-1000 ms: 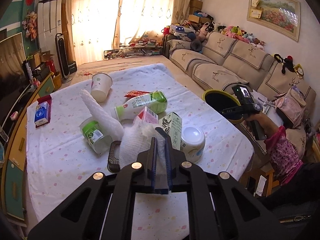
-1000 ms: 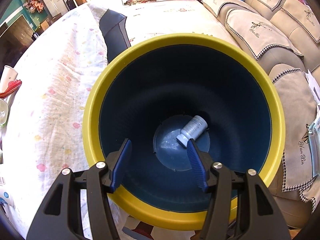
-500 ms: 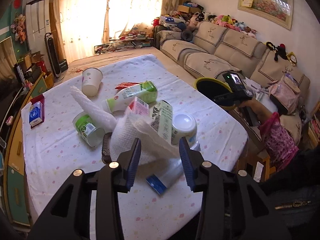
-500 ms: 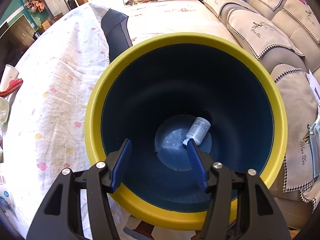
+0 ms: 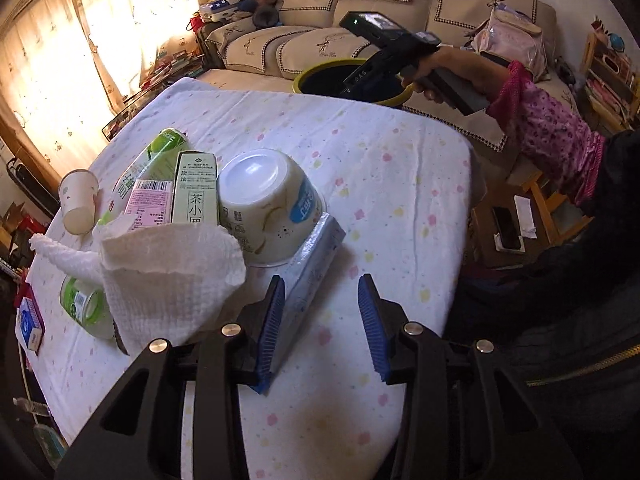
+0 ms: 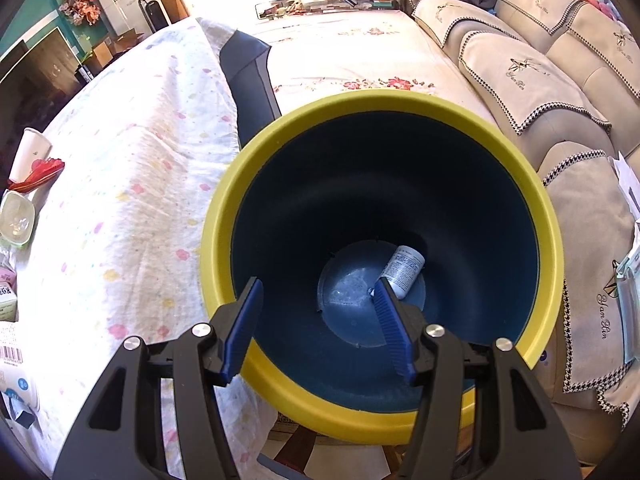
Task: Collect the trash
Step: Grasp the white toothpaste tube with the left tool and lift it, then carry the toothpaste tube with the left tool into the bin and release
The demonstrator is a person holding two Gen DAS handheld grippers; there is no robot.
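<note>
A: Which item does the coming move turn on?
B: The blue pack [image 5: 316, 256], I judge. It lies on the cloth [image 5: 380, 184], its long axis running from the near left pad up and away toward the bowl [image 5: 268, 204], whose edge it touches.

A: Where is it relative to the left claw [image 5: 322, 326]?
B: Just left of the gap's centre, its near end hidden behind the left pad. The jaws have just been opening and stand part open; whether anything is held I cannot tell.

A: And the right claw [image 6: 316, 322]?
B: Half open, empty, hanging over the bin [image 6: 224, 220]; a small bottle [image 6: 404, 270] lies at the bottom. The left claw is nearer the pack.
</note>
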